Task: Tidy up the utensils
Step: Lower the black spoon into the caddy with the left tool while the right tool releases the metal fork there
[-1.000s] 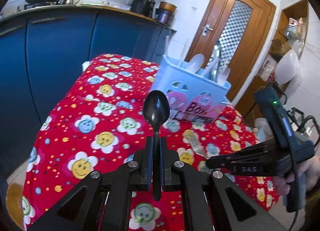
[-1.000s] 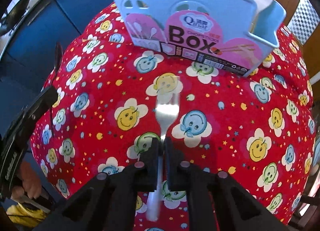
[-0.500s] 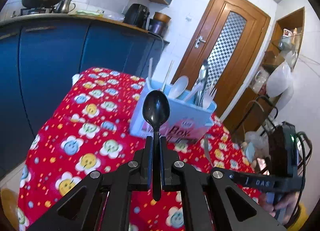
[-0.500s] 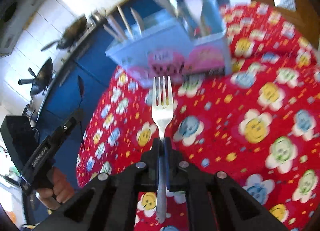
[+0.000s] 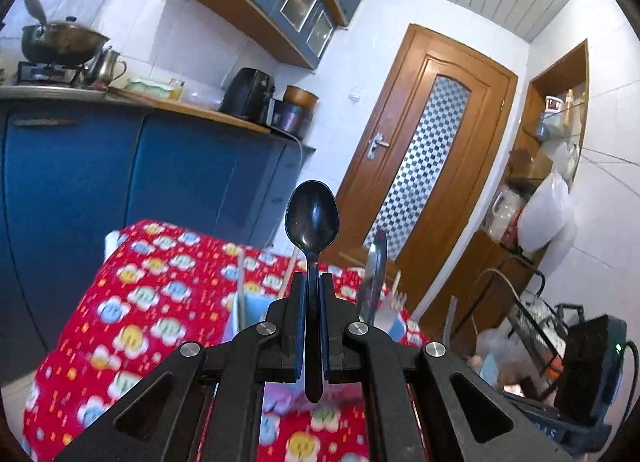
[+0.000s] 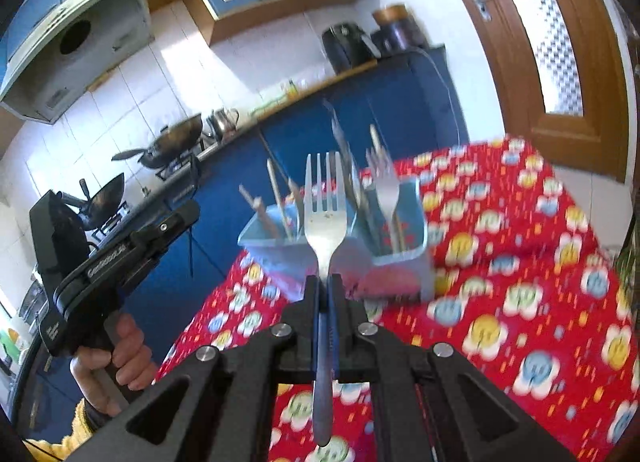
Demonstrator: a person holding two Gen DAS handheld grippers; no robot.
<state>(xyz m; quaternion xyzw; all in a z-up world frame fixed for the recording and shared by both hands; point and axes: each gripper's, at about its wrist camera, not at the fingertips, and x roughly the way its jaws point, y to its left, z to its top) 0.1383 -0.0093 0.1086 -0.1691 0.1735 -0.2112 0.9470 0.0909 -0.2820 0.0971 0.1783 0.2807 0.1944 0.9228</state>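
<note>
Left tongs [image 5: 313, 294] clamped black spoon [image 5: 312, 217] upright; right tongs [image 6: 325, 294] gripped metal fork [image 6: 325, 217], tines up, near blue utensil box [image 6: 404, 258].

Black grippers [image 5: 313, 302], silver screws, yellow sleeve [image 6: 72, 438]

A glossy black plastic spoon [image 5: 312, 217] and a shiny metal fork [image 6: 325, 213] are sitting between matt black jaws, above patterned cloth [image 6: 520, 262].

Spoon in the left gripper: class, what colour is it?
The spoon is plain glossy black, clearest in the left wrist view.
</note>
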